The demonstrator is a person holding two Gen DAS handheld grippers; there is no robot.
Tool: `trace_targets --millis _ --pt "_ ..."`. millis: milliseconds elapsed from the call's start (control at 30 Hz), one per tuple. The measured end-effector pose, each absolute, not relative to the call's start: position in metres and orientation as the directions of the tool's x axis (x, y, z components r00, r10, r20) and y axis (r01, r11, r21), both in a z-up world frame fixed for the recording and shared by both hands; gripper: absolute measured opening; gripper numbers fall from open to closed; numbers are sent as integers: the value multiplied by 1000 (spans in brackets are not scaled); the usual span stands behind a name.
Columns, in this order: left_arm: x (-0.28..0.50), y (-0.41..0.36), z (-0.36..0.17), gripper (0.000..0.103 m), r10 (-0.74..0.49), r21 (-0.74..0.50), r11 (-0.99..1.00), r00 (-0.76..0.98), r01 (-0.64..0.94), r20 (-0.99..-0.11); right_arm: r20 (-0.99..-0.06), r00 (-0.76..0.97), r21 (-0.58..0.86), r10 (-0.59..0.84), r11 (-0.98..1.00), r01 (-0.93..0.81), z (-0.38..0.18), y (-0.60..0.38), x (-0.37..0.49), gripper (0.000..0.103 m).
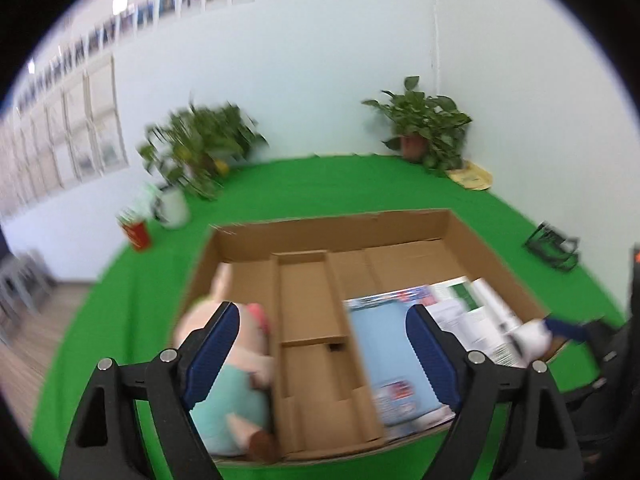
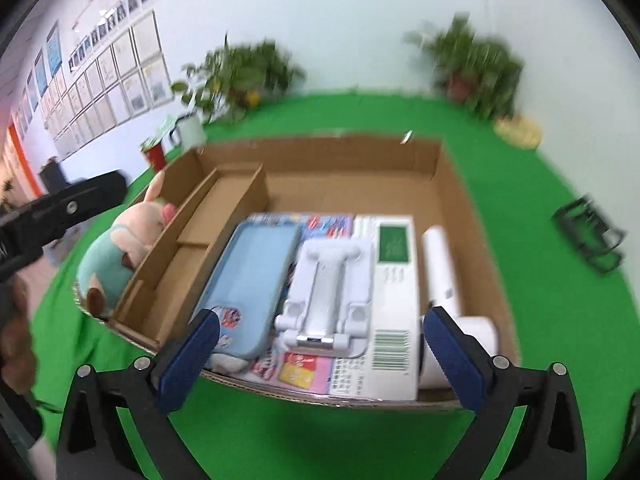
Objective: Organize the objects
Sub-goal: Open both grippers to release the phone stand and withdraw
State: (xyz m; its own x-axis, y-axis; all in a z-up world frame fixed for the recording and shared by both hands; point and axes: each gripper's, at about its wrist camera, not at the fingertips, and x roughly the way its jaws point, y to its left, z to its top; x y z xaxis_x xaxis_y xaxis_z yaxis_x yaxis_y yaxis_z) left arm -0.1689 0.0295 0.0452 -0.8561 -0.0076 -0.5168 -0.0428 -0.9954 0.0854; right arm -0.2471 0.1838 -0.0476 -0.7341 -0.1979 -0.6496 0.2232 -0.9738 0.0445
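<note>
soft toy, slick case, all boxed

both tongs, left (image 1: 322, 344) and right (image 2: 320, 354), gape apart and empty above the shallow brown cardboard tray (image 2: 448, 184) on the green-covered desk (image 2: 304, 436). nearest, the pale blue smooth phone case (image 2: 250, 280) looks light but slippery: pinch its long edges. left of the divider, the squashy pink-and-mint plush pig (image 2: 116, 256) likely takes a belly grip.

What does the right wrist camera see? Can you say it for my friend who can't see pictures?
A cardboard box on a green tabletop holds a plush pig, a blue phone case, a white stand, a white carton and a white tube. The right gripper hangs over it, jaws open and empty.
</note>
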Motion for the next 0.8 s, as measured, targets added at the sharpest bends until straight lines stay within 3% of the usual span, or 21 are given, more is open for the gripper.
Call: trace_targets --millis 67,200,433,800 --pt "-156 29 29 85 -76 128 -992 -858 12 -508 -591 -789 50 -171 -983 176 -52 185 -233 103" --pt "-146 21 -13 85 -133 85 -991 -820 103 -556 -529 -840 49 -121 -992 112 -63 183 -219 103" --pt "-147 22 -44 86 -196 114 -980 -826 160 -528 -541 -833 6 -120 -990 139 -85 173 -211 103" --pt "-143 21 -51 95 -200 100 -980 -844 173 -498 -509 -855 -37 -95 -990 132 -98 165 -206 103"
